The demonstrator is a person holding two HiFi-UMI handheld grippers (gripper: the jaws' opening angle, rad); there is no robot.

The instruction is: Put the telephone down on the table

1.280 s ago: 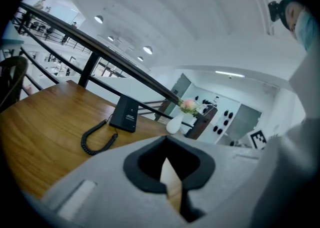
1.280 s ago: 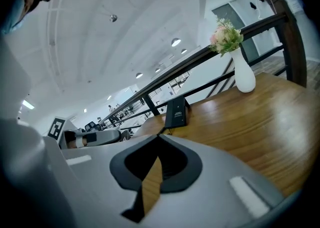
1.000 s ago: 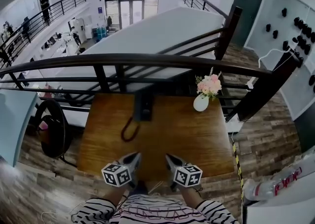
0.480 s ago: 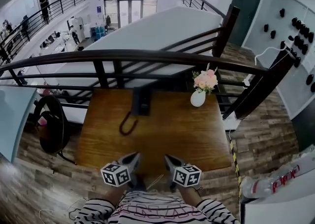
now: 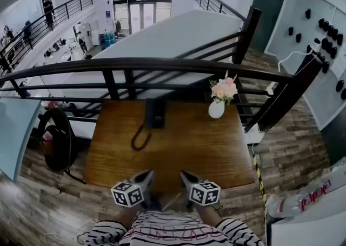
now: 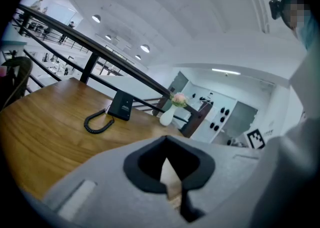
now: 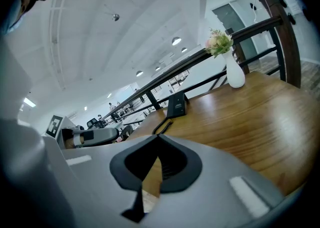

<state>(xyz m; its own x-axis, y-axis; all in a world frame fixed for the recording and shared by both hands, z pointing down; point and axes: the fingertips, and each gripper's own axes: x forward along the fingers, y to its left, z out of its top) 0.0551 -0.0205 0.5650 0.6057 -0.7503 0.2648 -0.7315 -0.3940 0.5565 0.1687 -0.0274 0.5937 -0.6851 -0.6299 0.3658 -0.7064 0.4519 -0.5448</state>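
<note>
My left gripper [image 5: 146, 175] and my right gripper [image 5: 185, 177] hang side by side over the near edge of the table [image 5: 216, 150], each with its jaws pressed together and nothing between them. The telephone [image 5: 155, 113] sits on the table at its far edge, well apart from both grippers, and its coiled cord [image 5: 140, 139] loops across the table top toward me. A white vase [image 5: 216, 109] of flowers stands near the table's far right corner.
</note>
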